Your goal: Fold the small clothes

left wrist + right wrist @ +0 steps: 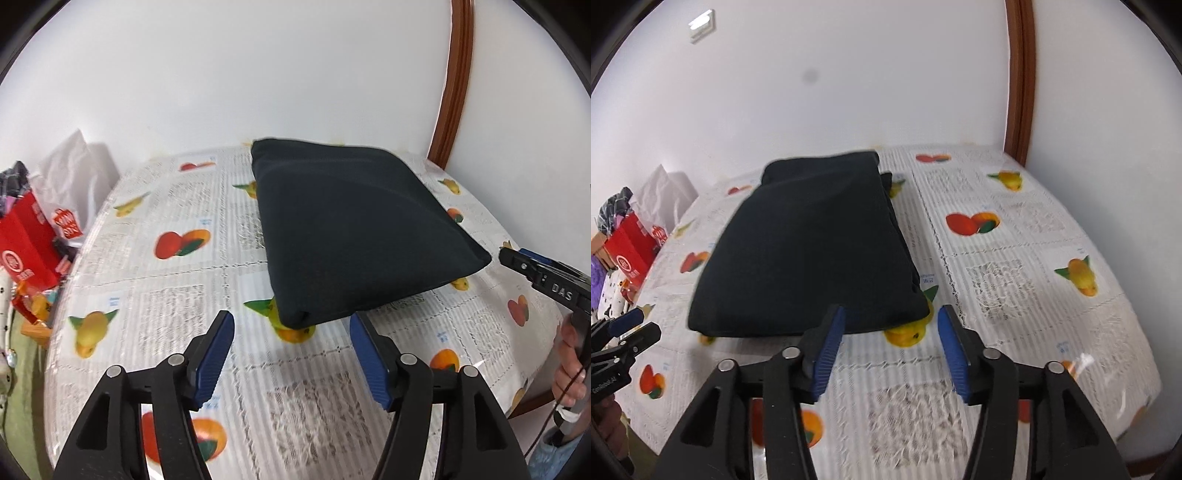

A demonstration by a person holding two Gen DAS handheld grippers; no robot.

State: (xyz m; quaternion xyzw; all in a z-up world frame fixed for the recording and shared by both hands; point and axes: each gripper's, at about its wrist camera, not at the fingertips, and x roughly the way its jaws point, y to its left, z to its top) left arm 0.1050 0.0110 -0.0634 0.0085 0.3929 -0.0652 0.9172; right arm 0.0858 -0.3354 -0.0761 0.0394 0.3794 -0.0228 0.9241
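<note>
We see a dark folded cloth lying flat on the table, which is covered with a sheet printed with fruit and blocks of text. Our left gripper hangs just short of the cloth's near corner, its blue pads apart with nothing between them and clear of the fabric. Our right gripper sits at the cloth's other near corner, its jaws likewise spread and empty, the left pad overlapping the cloth's edge in the view, though we cannot tell whether it touches. A red box and a white bag sit beyond the table's left side, against the white wall.
</note>
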